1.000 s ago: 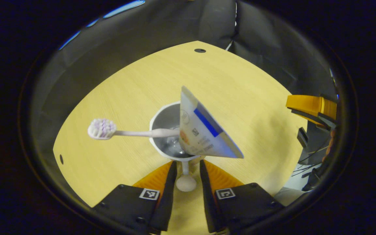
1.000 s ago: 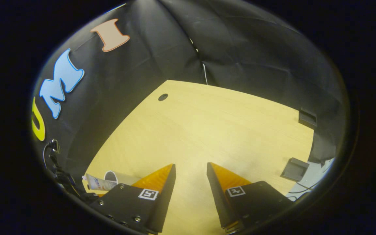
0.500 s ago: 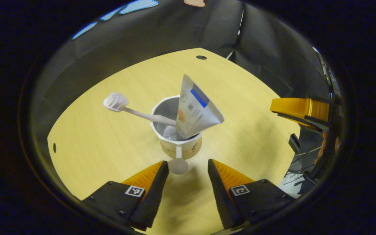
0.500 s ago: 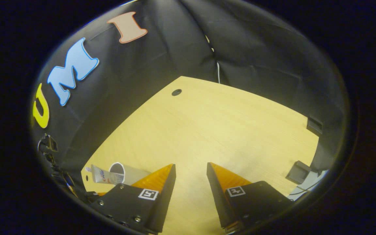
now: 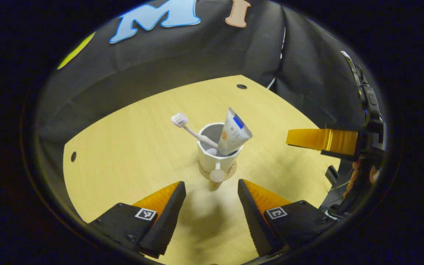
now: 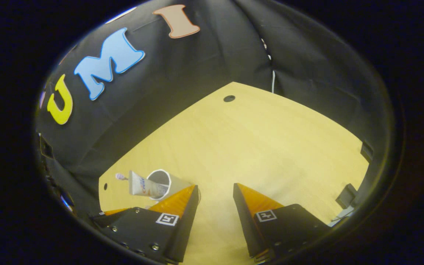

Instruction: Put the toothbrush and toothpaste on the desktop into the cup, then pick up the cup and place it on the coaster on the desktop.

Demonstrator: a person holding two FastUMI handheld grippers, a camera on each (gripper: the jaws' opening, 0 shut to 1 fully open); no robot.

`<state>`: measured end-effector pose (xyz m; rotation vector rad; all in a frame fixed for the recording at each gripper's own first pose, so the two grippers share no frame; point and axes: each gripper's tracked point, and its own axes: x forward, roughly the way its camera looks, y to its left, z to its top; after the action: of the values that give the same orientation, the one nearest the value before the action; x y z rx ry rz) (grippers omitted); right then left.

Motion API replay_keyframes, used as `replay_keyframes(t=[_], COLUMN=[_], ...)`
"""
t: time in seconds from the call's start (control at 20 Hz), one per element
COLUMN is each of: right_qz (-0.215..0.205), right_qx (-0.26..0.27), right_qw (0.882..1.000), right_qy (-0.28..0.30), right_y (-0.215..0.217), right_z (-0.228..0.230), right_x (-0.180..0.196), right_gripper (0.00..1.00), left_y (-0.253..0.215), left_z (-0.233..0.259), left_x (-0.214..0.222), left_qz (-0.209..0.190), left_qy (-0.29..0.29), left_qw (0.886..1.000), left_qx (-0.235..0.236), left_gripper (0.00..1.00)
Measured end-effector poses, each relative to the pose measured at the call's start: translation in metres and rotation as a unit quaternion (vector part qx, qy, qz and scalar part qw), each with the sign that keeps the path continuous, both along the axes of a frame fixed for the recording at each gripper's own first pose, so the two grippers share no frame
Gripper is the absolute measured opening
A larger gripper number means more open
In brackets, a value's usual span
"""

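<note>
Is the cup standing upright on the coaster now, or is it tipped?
Upright. In the left gripper view the cup stands on the coaster, mouth up, with the toothbrush and toothpaste leaning inside it.

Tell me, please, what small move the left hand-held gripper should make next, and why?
Probably just back away. The cup stands on the coaster, holding the toothbrush and toothpaste, and the left hand-held gripper is open and clear of it.

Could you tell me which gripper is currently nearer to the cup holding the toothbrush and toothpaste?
Left. The left gripper sits open just short of the cup, its handle pointing into the gap. The right gripper, also open, is off to the cup's side, farther away.
</note>
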<state>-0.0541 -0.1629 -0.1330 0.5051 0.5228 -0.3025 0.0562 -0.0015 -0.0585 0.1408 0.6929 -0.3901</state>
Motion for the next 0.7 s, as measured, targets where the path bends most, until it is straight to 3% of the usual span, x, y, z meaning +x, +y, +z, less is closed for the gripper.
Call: replay_keyframes(t=[0.35, 0.7], right_qz=[0.096, 0.191], right_qx=[-0.082, -0.173], right_qw=[0.991, 0.959], right_qy=[-0.034, -0.12], right_y=[0.035, 0.043], right_z=[0.038, 0.117], right_x=[0.015, 0.026], right_gripper=[0.61, 0.61], left_y=[0.045, 0.046], left_z=[0.086, 0.191], left_x=[-0.029, -0.048], left_qz=[0.107, 0.192], left_qy=[-0.094, -0.195], left_qw=[0.989, 0.958], left_qx=[-0.047, -0.088], left_gripper=[0.92, 0.9])
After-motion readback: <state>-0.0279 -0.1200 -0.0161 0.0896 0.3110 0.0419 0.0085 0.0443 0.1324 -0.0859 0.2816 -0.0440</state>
